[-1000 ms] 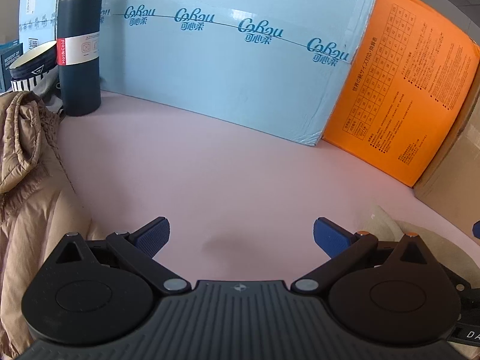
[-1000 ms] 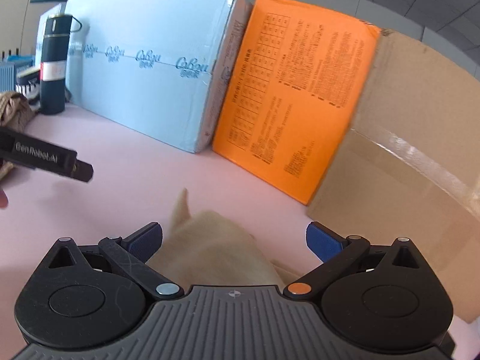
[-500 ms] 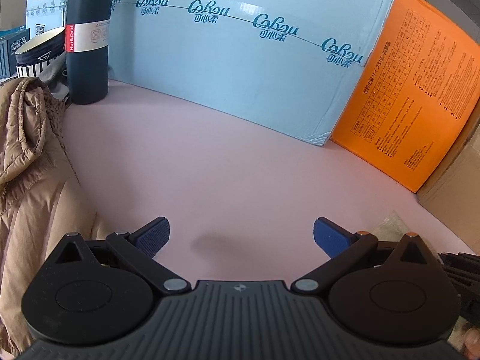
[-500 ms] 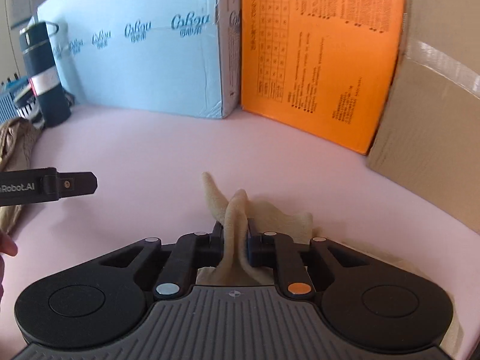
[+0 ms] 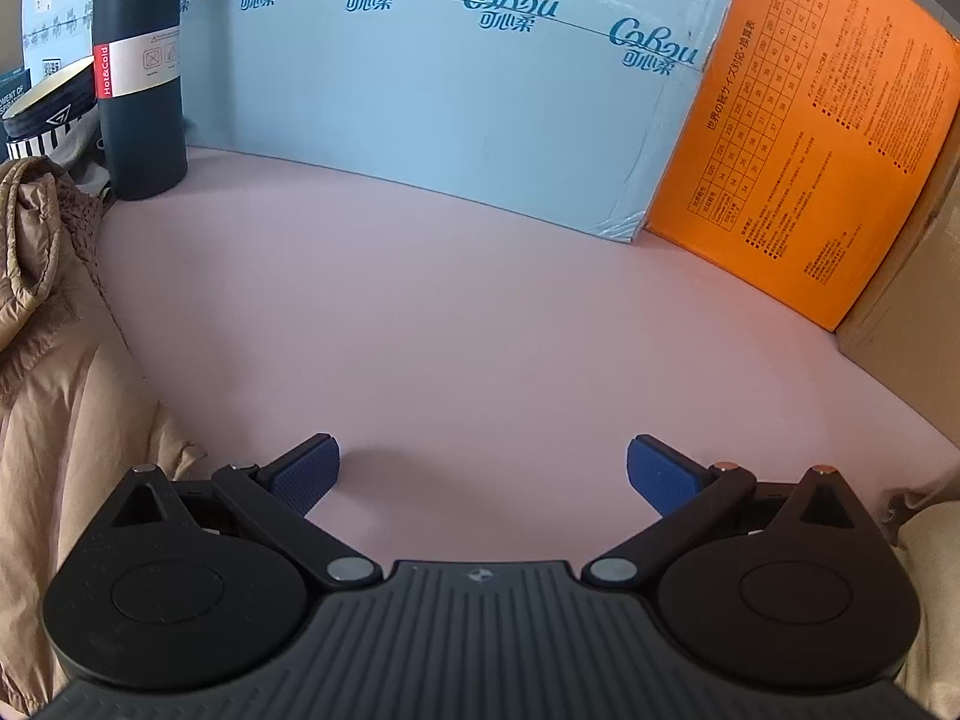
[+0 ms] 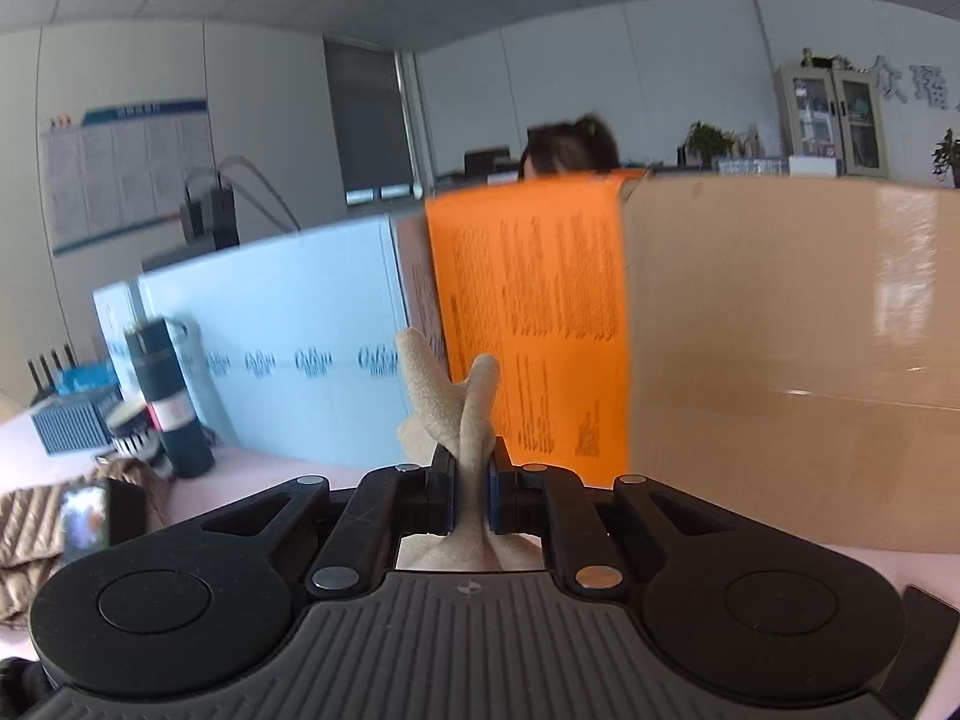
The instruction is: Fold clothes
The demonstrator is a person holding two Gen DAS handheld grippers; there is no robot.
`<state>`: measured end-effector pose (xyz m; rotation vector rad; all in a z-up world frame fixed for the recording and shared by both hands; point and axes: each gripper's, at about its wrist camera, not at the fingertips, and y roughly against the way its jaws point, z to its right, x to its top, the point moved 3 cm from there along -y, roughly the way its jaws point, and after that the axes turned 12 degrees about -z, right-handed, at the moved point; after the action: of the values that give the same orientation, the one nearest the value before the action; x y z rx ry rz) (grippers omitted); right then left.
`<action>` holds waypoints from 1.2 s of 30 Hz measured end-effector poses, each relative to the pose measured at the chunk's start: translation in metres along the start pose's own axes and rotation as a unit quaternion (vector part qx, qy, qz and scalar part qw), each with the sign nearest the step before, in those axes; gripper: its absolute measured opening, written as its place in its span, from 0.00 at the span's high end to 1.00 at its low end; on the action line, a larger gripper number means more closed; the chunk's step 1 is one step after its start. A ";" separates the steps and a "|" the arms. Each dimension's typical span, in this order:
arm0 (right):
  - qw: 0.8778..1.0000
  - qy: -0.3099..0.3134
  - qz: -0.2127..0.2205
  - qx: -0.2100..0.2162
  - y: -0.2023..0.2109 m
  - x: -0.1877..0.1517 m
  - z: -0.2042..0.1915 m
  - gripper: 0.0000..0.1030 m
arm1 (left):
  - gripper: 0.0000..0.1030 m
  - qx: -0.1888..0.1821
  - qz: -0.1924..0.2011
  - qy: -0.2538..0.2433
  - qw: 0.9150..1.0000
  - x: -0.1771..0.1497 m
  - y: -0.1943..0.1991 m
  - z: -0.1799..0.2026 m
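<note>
My right gripper (image 6: 471, 483) is shut on a fold of a beige fleecy garment (image 6: 462, 402), whose pinched cloth sticks up above the jaws; it is lifted and tilted up toward the boxes. The same beige garment (image 5: 927, 540) shows at the right edge of the left wrist view. My left gripper (image 5: 483, 474) is open low over the pink table (image 5: 450, 312), nothing between its blue pads (image 5: 309, 471). A tan quilted jacket (image 5: 54, 330) lies along the left side, also seen as the quilted jacket (image 6: 30, 516) in the right wrist view.
A light blue box (image 5: 420, 102), an orange box (image 5: 810, 150) and a brown carton (image 6: 792, 360) wall the far side of the table. A dark thermos (image 5: 141, 78) and a striped cup (image 5: 45, 114) stand at the far left. A person's head (image 6: 570, 147) shows behind the boxes.
My right gripper closed on the beige garment and has now lifted and tilted upward with it. My left gripper stayed open, drifting slightly over the table.
</note>
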<state>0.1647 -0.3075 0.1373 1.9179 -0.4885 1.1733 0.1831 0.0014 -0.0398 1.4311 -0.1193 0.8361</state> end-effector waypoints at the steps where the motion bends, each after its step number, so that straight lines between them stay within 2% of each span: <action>1: 1.000 -0.005 0.008 0.004 0.017 -0.006 0.003 0.91 | 0.00 0.004 0.001 -0.004 1.000 -0.001 0.000 0.001; 5: 1.000 -0.012 0.027 0.006 0.080 -0.041 0.009 0.91 | 0.00 0.010 0.006 -0.013 1.000 -0.003 0.001 0.005; 9: 1.000 -0.020 0.019 -0.008 0.127 -0.090 0.010 0.91 | 0.00 0.008 0.027 -0.013 1.000 -0.005 0.007 0.008; 13: 0.999 -0.024 -0.026 -0.025 0.141 -0.144 0.006 0.90 | 0.00 0.005 0.038 -0.023 0.999 -0.007 0.010 0.015; 17: 0.995 -0.045 -0.086 -0.010 0.130 -0.192 0.002 0.85 | 0.00 0.008 0.041 -0.047 0.998 -0.011 0.010 0.025; 19: 0.993 -0.045 -0.110 0.010 0.123 -0.207 -0.004 0.71 | 0.00 0.010 0.042 -0.060 0.997 -0.013 0.010 0.029; 20: 0.991 -0.043 -0.121 0.020 0.120 -0.212 -0.009 0.52 | 0.00 0.011 0.042 -0.066 0.997 -0.014 0.009 0.031; 21: 0.990 -0.040 -0.131 0.031 0.118 -0.214 -0.015 0.42 | 0.00 0.013 0.042 -0.072 0.996 -0.015 0.009 0.033; 23: 0.990 -0.025 -0.131 0.043 0.120 -0.213 -0.029 0.40 | 0.00 0.013 0.042 -0.077 0.996 -0.016 0.009 0.035; 25: 0.993 -0.004 -0.112 0.047 0.126 -0.203 -0.040 0.35 | 0.00 0.013 0.041 -0.076 0.996 -0.016 0.009 0.035; 26: 0.994 0.006 -0.102 0.048 0.129 -0.198 -0.046 0.24 | 0.00 0.012 0.041 -0.076 0.996 -0.016 0.009 0.034; 27: 0.995 0.019 -0.095 0.039 0.130 -0.193 -0.048 0.11 | 0.00 0.012 0.041 -0.075 0.996 -0.016 0.009 0.034; 28: 0.995 0.032 -0.089 0.026 0.130 -0.189 -0.049 0.09 | 0.00 0.011 0.040 -0.074 0.996 -0.016 0.009 0.034; 31: 0.990 0.081 -0.107 -0.050 0.118 -0.184 -0.047 0.09 | 0.00 0.008 0.038 -0.074 0.997 -0.016 0.010 0.034; 34: 0.974 0.131 -0.144 -0.120 0.099 -0.192 -0.035 0.08 | 0.00 0.004 0.036 -0.075 0.997 -0.016 0.011 0.034; 36: 0.965 0.136 -0.171 -0.145 0.086 -0.200 -0.021 0.07 | 0.00 0.002 0.036 -0.076 0.996 -0.016 0.011 0.035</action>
<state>-0.0030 -0.3581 0.0065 1.4886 -0.1588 1.0511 0.1795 -0.0376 -0.0326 1.5011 -0.2867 0.7868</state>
